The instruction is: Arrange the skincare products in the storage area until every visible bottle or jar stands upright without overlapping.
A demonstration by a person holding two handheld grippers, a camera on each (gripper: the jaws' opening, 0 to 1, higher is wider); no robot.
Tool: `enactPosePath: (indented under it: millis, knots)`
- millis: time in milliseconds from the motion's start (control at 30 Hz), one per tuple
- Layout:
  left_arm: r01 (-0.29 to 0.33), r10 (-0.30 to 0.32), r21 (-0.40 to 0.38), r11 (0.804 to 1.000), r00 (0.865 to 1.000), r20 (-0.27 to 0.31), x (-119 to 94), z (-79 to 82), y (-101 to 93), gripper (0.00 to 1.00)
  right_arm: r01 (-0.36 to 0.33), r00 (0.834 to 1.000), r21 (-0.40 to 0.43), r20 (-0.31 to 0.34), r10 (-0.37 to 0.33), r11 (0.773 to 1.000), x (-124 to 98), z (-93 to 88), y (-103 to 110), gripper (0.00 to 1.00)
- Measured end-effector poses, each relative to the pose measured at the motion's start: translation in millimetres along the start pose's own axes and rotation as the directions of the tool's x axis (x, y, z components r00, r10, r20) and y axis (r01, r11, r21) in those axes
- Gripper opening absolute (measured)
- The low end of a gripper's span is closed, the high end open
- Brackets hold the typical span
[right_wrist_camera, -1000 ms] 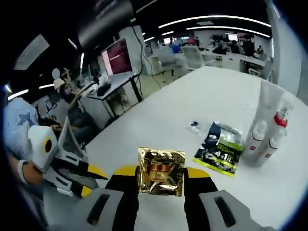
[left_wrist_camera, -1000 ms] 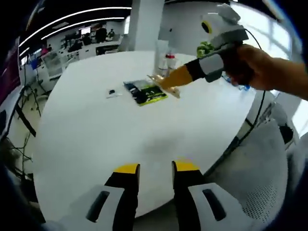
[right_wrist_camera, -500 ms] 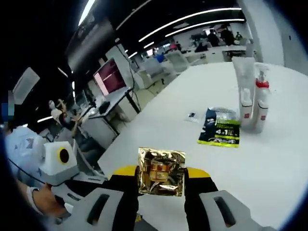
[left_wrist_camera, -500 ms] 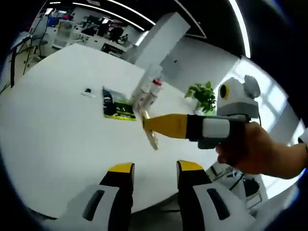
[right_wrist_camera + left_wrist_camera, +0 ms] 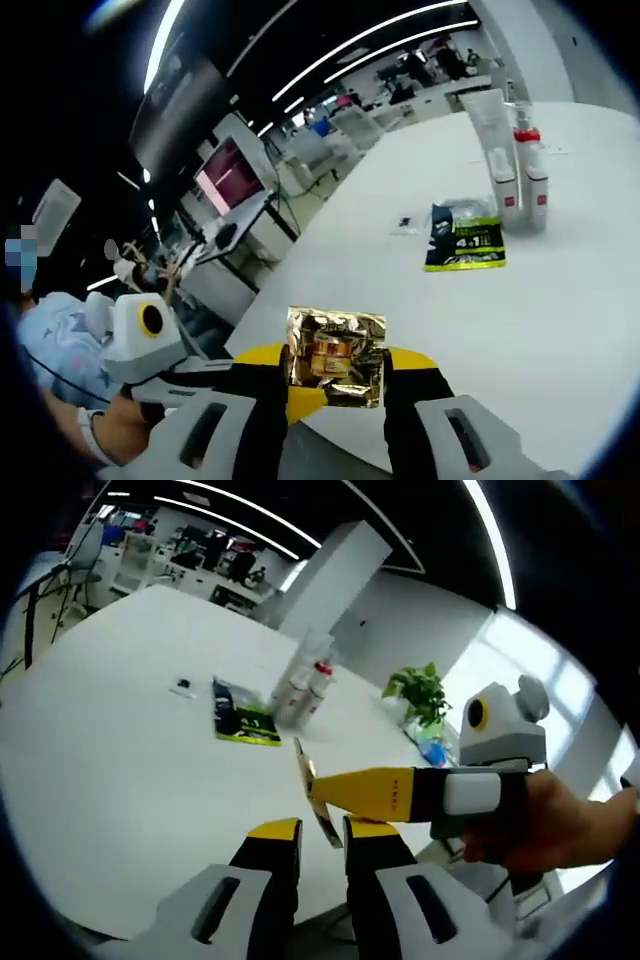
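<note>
The right gripper [image 5: 335,385] has its jaws clamped on the gold foil sachet [image 5: 336,357], held up off the white counter [image 5: 560,330] at its near edge. Far across the counter, the green-and-black packet [image 5: 466,246] lies flat beside the white tube [image 5: 498,150] and the red-capped pump bottle [image 5: 532,165], both upright. So, by my read, the bottles are sorted and both pouches are left to place. The left gripper [image 5: 321,835] sits just under the sachet's edge [image 5: 311,802], jaws narrow, holding nothing. A second ago they stood wider, and the right gripper was out over the counter; it has pulled back toward the left.
</note>
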State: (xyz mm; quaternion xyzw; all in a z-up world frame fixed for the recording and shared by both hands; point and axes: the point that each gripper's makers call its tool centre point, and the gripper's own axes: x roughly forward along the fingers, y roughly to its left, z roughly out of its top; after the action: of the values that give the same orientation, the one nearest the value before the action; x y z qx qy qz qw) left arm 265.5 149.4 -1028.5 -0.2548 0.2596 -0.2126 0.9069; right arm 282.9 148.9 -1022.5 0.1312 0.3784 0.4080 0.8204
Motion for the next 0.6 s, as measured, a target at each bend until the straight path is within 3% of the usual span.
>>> enactPosePath:
  millis: [300,367,400,600]
  knots:
    - [-0.002,0.002,-0.009,1.000,1.000,0.015,-2.3,2.4,4.3,0.00,-0.013,1.000,0.014,0.004,0.013,1.000,0.2,-0.6,3.2,0.35]
    - [0.004,-0.003,-0.030,1.000,1.000,0.019,-3.0,2.8,6.0,0.00,-0.054,0.999,0.034,0.003,0.054,0.998,-0.1,-1.1,8.3,0.38]
    - [0.003,-0.003,-0.039,0.999,1.000,0.022,-4.0,2.8,8.7,0.00,-0.041,0.999,0.037,0.001,0.041,0.998,-0.8,-1.5,4.0,0.41]
    - [0.074,-0.059,-0.195,0.978,0.995,0.081,-7.3,9.7,8.4,0.00,-0.081,0.996,0.105,0.043,0.076,0.991,-13.8,-1.1,-6.0,0.49]
